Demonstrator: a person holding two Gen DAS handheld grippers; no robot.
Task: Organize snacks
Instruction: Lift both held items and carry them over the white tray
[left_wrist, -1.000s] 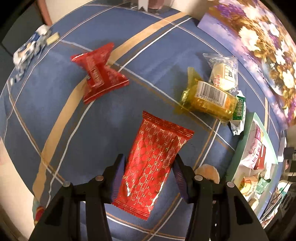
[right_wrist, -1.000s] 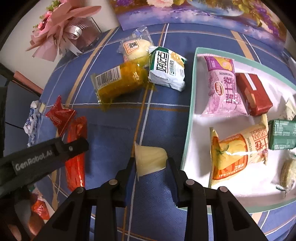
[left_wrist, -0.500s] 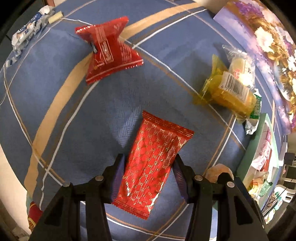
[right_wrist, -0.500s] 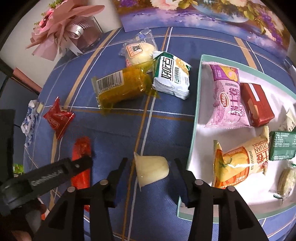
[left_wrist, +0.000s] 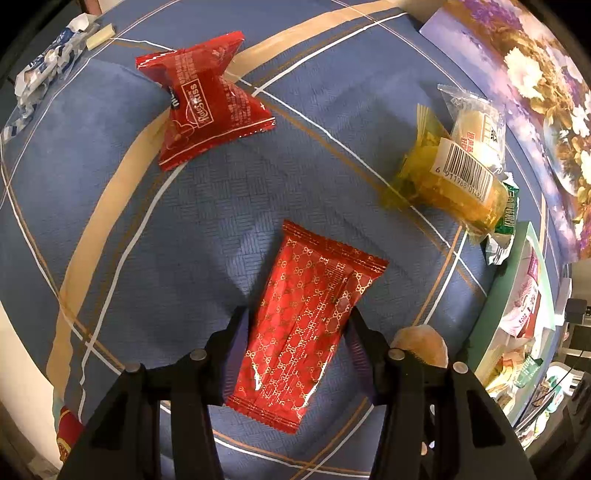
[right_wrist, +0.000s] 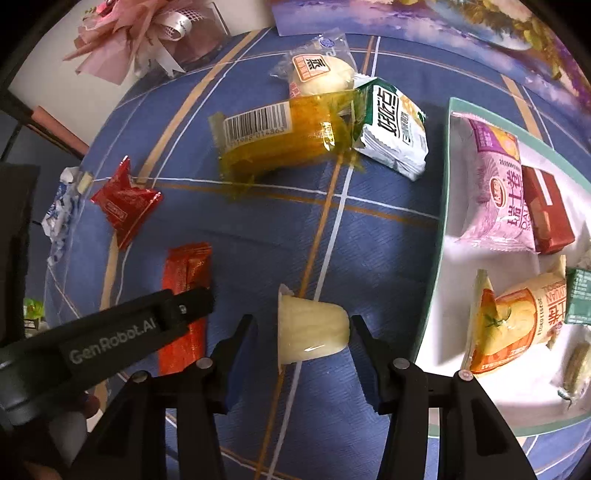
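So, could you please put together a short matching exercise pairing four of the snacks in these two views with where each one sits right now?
Things:
1. red gold-patterned packet
2. pale jelly cup
3. purple packet
4. yellow barcode pack

Places:
A. inside the tray
B. between the fingers of the open right gripper
C. on the blue cloth, touching the green and white pack
D. between the fingers of the left gripper

Pairs: 1-D, 2-B, 3-A, 4-C
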